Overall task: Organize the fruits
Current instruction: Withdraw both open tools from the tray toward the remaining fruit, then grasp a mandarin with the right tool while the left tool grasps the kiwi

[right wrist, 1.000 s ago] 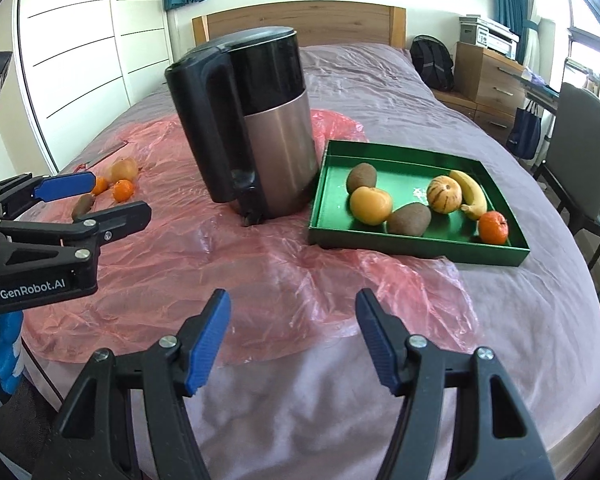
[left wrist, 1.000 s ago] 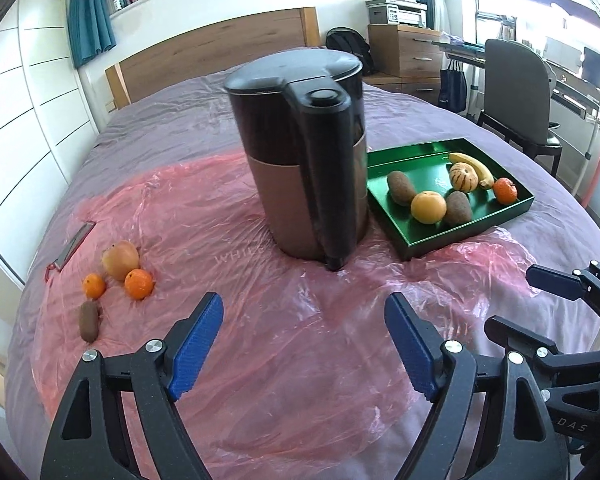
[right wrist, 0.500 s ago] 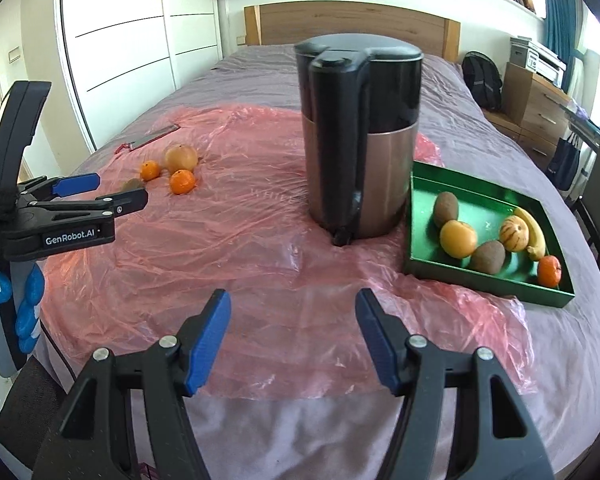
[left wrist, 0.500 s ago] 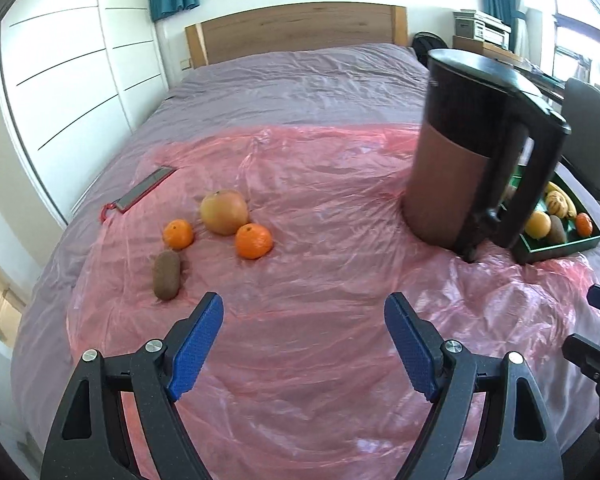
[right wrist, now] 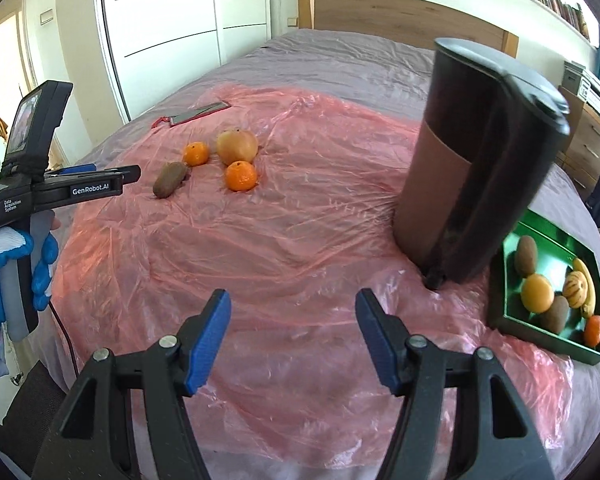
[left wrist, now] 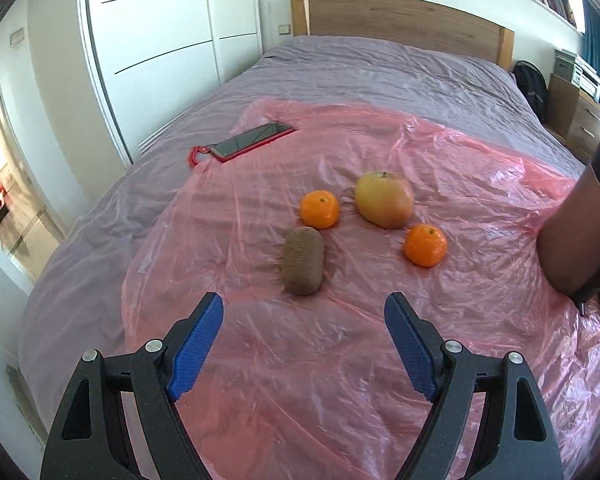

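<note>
On the pink plastic sheet [left wrist: 340, 360] lie a brown kiwi [left wrist: 303, 266], two small oranges [left wrist: 319, 209] [left wrist: 425, 245] and a yellow-red apple [left wrist: 384, 199]. My left gripper [left wrist: 304, 344] hangs open just short of the kiwi, nothing between its blue pads. The right wrist view shows the same kiwi [right wrist: 169, 179], oranges [right wrist: 196, 153] [right wrist: 241, 176] and apple [right wrist: 237, 146] far left, and a green tray [right wrist: 504, 312] at the right holding several fruits. My right gripper [right wrist: 292, 338] is open and empty over the bare sheet.
A tall dark kettle [right wrist: 472, 168] stands between the loose fruits and the tray. A phone in a red case [left wrist: 252, 141] lies at the sheet's far edge. A gloved hand [right wrist: 16, 256] holds the left gripper's handle. White wardrobe at left, wooden headboard behind.
Both grippers have swung left across the bed. The loose fruits have come to the middle of the left view and the kettle has slid to the right edge. Jaws unchanged.
</note>
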{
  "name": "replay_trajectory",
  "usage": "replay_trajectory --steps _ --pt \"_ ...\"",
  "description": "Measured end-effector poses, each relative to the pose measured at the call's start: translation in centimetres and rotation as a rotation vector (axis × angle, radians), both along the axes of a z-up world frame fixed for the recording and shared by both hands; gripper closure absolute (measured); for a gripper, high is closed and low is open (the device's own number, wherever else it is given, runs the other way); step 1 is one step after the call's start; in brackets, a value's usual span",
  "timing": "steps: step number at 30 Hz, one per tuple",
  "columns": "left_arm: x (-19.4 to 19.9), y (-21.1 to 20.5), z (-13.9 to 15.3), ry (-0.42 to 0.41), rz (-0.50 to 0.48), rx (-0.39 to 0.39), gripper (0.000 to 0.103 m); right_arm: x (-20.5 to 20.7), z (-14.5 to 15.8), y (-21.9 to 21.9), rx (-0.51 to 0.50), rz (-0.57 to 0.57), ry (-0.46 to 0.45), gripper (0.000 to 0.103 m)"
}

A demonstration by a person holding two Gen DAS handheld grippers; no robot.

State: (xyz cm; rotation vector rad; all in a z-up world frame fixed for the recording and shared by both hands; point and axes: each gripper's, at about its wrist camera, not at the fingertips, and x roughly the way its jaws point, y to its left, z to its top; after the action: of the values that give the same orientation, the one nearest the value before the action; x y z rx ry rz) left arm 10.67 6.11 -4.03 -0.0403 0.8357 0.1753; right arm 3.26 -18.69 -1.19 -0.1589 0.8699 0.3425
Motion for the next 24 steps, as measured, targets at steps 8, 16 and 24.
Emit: replay_trajectory --steps 8,16,24 --pt "3.2 3.7 -2.7 0.050 -0.049 -0.102 0.024 5.4 -1.0 4.7 0.018 0.062 0.002 0.010" --pt "7.1 3.8 -5.3 0.096 -0.132 -0.142 0.025 11.0 -2.9 8.4 0.060 0.100 0.005 0.010" --pt "9.5 4.7 -7.6 0.116 -0.145 -0.197 0.027 16.2 -6.2 11.3 0.084 0.118 0.011 0.010"
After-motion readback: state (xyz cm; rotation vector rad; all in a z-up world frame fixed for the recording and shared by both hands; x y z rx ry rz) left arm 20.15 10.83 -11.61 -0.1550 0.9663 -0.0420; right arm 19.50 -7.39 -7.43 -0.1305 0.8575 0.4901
